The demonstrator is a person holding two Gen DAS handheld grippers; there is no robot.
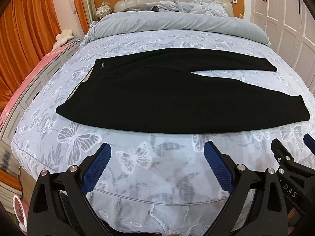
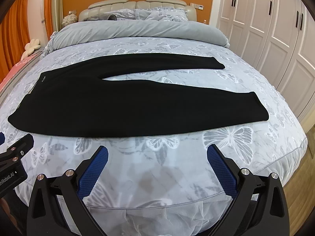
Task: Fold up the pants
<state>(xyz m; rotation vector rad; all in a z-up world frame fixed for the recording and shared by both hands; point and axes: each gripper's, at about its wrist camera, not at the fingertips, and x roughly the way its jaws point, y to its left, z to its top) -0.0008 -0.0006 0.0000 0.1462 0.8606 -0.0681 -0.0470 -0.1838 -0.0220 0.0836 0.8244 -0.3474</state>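
Observation:
Black pants lie flat on the bed, waistband at the left, two legs spread apart toward the right; they also show in the right wrist view. My left gripper is open and empty, above the bed's near edge, short of the pants. My right gripper is open and empty, also short of the pants' near edge. The right gripper's fingers show at the right of the left wrist view; the left gripper's finger shows at the left of the right wrist view.
The bed has a grey butterfly-print cover. A rolled grey duvet and pillows lie by the headboard. Orange curtains and a pink-topped bench stand left. White wardrobe doors stand right.

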